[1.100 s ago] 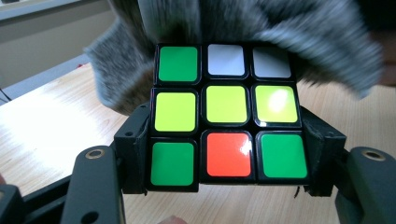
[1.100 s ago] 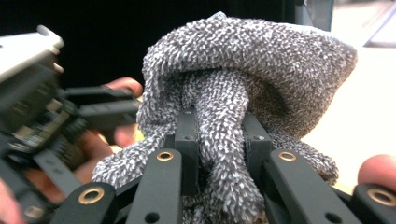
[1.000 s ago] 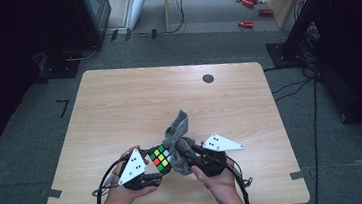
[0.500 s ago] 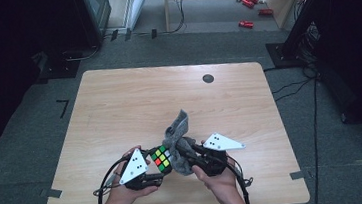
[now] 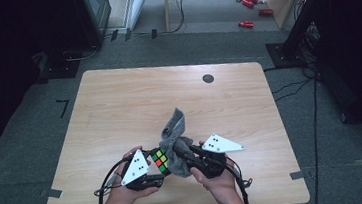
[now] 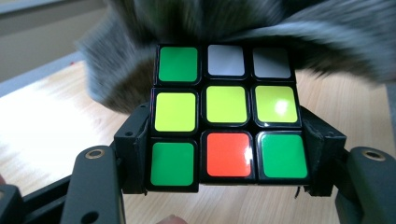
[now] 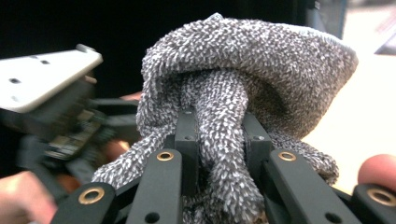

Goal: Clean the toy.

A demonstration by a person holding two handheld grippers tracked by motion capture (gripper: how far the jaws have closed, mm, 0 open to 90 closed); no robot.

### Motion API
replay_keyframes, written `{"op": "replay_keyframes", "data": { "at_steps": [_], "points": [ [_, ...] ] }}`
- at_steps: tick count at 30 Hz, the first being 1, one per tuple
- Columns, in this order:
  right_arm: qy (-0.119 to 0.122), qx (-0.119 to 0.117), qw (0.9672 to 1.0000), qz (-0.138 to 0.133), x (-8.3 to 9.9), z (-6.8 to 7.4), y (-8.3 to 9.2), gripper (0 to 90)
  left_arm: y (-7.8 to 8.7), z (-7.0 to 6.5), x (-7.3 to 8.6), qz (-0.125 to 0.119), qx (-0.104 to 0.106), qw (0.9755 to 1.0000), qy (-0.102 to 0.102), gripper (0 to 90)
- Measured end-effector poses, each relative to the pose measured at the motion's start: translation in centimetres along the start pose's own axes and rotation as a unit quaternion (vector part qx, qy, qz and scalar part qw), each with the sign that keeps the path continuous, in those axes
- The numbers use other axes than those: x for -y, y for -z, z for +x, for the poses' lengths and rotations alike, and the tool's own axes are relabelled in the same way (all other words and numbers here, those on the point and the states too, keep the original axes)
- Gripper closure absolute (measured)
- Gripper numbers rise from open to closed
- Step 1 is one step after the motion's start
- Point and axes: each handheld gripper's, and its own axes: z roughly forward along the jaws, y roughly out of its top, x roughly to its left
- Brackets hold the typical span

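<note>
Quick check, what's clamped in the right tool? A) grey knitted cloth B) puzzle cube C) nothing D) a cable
A: in the right gripper view the right tool has its jaws pinched on a fold of the grey knitted cloth, while the puzzle cube sits between the jaws of the left tool.

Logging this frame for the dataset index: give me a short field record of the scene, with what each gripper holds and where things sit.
setting: wooden table, seen from above
left gripper: shut on the puzzle cube, a jaw on each side of it
cube face toward camera: top row green, grey, grey; middle row yellow; bottom row green, red, green
right gripper: shut on a bunched fold of the grey cloth
cloth vs cube: cloth lies against the cube's far side, one end sticking up
position: both grippers at the table's near edge, facing each other
</note>
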Motion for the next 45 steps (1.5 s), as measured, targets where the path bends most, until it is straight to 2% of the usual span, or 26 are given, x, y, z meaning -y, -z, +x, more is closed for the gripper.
{"op": "replay_keyframes", "data": {
  "at_steps": [2,3,8,10,11,13,16,18,20,22,24,27,29,32,34,35,37,39,41,42,43,45],
  "points": [
    [0.01,0.003,0.9999,-0.002,-0.2,0.6,-0.1,74.7,0.0,-0.1,0.0,-0.002,0.003,1.0,-0.001,34.3],
    [0.006,0.006,1.0,-0.003,-0.2,0.6,-0.1,74.7,0.1,-0.1,-0.1,-0.005,0.003,1.0,-0.001,34.3],
    [-0.016,0.025,0.9995,0.013,0.4,-0.8,-0.1,74.7,0.4,0.3,-0.1,-0.02,0.002,0.9998,0.006,34.3],
    [-0.016,0.033,0.9991,0.02,0.6,-1.1,-0.3,74.8,0.3,0.5,0.1,-0.018,0.003,0.9998,0.009,34.3],
    [-0.02,0.031,0.9991,0.02,0.6,-1.1,-0.3,74.8,0.2,0.6,0.1,-0.014,0.004,0.9998,0.01,34.3],
    [-0.01,0.023,0.9995,0.016,0.4,-0.6,-0.3,74.8,-0.1,0.5,0.4,-0.008,0.006,0.9999,0.01,34.3],
    [0.0,0.013,0.9998,0.012,0.0,0.1,-0.3,74.7,0.0,0.4,0.4,-0.016,0.008,0.9998,0.011,34.3],
    [-0.004,0.012,0.9999,0.01,0.1,-0.2,-0.2,74.6,0.2,0.5,0.3,-0.023,0.008,0.9996,0.012,34.3],
    [-0.011,0.027,0.9994,0.021,0.5,-1.1,-0.4,74.7,0.3,0.7,0.3,-0.029,0.009,0.9994,0.015,34.3],
    [-0.026,0.031,0.9988,0.027,0.8,-1.5,-0.5,74.7,0.2,0.8,0.4,-0.023,0.008,0.9996,0.017,34.3],
    [-0.016,0.03,0.9991,0.026,0.7,-1.0,-0.5,74.7,0.1,0.8,0.6,-0.018,0.007,0.9996,0.019,34.3],
    [0.0,0.011,0.9999,0.012,0.1,0.0,-0.4,74.7,0.0,0.8,0.6,-0.016,0.009,0.9996,0.02,34.3],
    [0.007,0.012,0.9998,0.012,0.1,0.0,-0.4,74.6,0.0,0.9,0.6,-0.017,0.011,0.9995,0.023,34.3],
    [-0.019,0.023,0.9993,0.023,0.6,-1.3,-0.5,74.6,0.1,1.0,0.5,-0.023,0.014,0.9991,0.032,34.3],
    [-0.038,0.023,0.9986,0.03,0.9,-1.8,-0.6,74.7,0.1,0.9,0.5,-0.019,0.012,0.9994,0.026,34.3],
    [-0.038,0.021,0.9986,0.028,0.9,-1.7,-0.5,74.7,0.0,0.9,0.6,-0.014,0.013,0.9995,0.024,34.3],
    [-0.015,0.011,0.9996,0.019,0.4,-0.6,-0.4,74.6,-0.2,0.8,0.7,-0.008,0.014,0.9996,0.022,34.3],
    [-0.004,0.006,0.9998,0.016,0.0,0.0,-0.3,74.6,-0.2,0.7,0.6,-0.011,0.015,0.9996,0.021,34.3],
    [0.0,0.009,0.9998,0.015,0.1,-0.1,-0.3,74.5,-0.2,0.7,0.5,-0.011,0.013,0.9997,0.019,34.3],
    [-0.005,0.011,0.9998,0.018,0.3,-0.5,-0.3,74.5,-0.2,0.7,0.6,-0.011,0.013,0.9996,0.021,34.3],
    [-0.003,0.026,0.9993,0.024,0.5,-1.0,-0.4,74.5,-0.1,0.8,0.7,-0.013,0.015,0.9995,0.026,34.3],
    [0.019,0.08,0.9958,0.039,1.2,-2.2,-0.6,74.5,0.0,1.2,0.7,-0.019,0.014,0.999,0.038,34.3]
  ]
}}
